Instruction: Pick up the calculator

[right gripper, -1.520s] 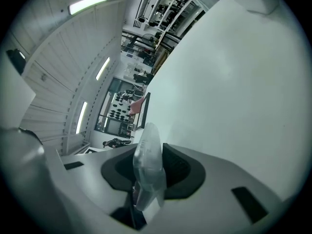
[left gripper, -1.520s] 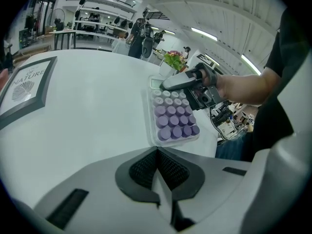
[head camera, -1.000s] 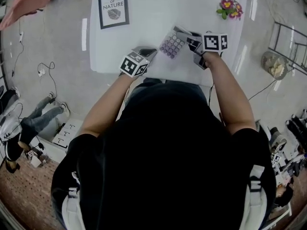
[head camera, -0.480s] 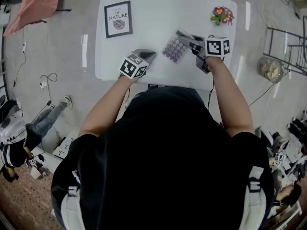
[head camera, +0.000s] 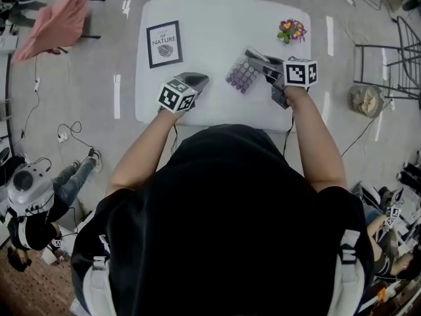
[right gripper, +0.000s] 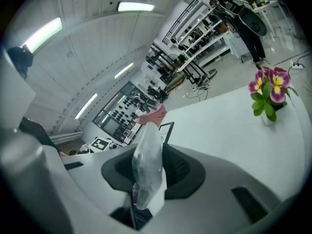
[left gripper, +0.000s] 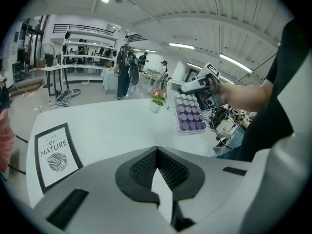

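The calculator (head camera: 242,74), grey with rows of purple keys, hangs tilted above the white table (head camera: 217,18). My right gripper (head camera: 264,63) is shut on its right end. In the right gripper view the calculator (right gripper: 147,165) shows edge-on, pinched between the jaws of the right gripper (right gripper: 146,152). My left gripper (head camera: 196,79) hovers to the calculator's left, apart from it, jaws together and empty. The left gripper view looks past the left gripper (left gripper: 157,152) at the calculator (left gripper: 189,113) held up at the right.
A framed print (head camera: 164,43) lies at the table's far left. A small pot of flowers (head camera: 292,29) stands at the far right corner. On the floor around are a pink cloth (head camera: 52,18), a wire rack (head camera: 395,58) and cables.
Both grippers have risen above the table. The calculator has gone up with the right gripper. The left gripper has stayed empty beside it.
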Demonstrator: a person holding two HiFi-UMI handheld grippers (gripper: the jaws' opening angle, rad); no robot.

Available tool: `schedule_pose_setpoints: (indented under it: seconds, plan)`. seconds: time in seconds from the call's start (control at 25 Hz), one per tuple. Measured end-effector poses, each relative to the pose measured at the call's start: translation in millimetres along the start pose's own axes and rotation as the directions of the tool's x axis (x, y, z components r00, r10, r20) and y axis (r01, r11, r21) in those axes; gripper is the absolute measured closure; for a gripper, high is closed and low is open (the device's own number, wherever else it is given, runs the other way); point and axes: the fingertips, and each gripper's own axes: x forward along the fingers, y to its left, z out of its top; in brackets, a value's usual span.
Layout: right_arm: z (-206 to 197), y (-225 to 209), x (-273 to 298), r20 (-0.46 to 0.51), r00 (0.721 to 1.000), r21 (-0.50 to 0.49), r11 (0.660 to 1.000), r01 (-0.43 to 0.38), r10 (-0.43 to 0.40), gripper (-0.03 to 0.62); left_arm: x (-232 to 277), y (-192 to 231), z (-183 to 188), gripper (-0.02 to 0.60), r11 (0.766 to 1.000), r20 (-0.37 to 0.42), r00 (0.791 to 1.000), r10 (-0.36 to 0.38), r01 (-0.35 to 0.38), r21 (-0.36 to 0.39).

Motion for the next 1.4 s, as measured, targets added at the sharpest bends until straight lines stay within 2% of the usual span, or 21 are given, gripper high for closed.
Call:
schedule_pose_setpoints:
  seconds: [0.16,0.36,0.68,0.88,1.4]
  plan:
    - [5.2,14.2,-14.5,0.035,0.999,-0.023,1.0,0.015,-0.014,0.48,-20.3,-0.4,13.8,0.565,1.0,0.04,0.999,0.006,-0.006,0.016]
    - [7.6,34.3,-31.0,0.073,0.997,-0.033,0.999,0.017,-0.015,0.48,-46.8,-8.3,40.1,0.565,0.998,0.136,0.99,-0.026,0.034,-0.056]
    - [-1.9,62.3,-55.8,0.112,0.993,-0.077,0.996,0.038,-0.029,0.48,-85.4,-32.4,70.3,0.565,0.999,0.221,0.975,-0.036,0.038,-0.003]
    - [-12.9,75.9,-71.2,0.144,0.989,-0.087,0.995,0.054,-0.041,0.48,-112.2,-34.1,73.7,0.565,1.0,0.281,0.96,-0.015,0.02,-0.016]
    - [-37.9,93.4,-89.7,0.188,0.977,-0.1,0.988,0.12,-0.099,0.482,-164.4,-44.4,65.5,0.565,1.0,0.34,0.94,0.004,-0.011,0.017]
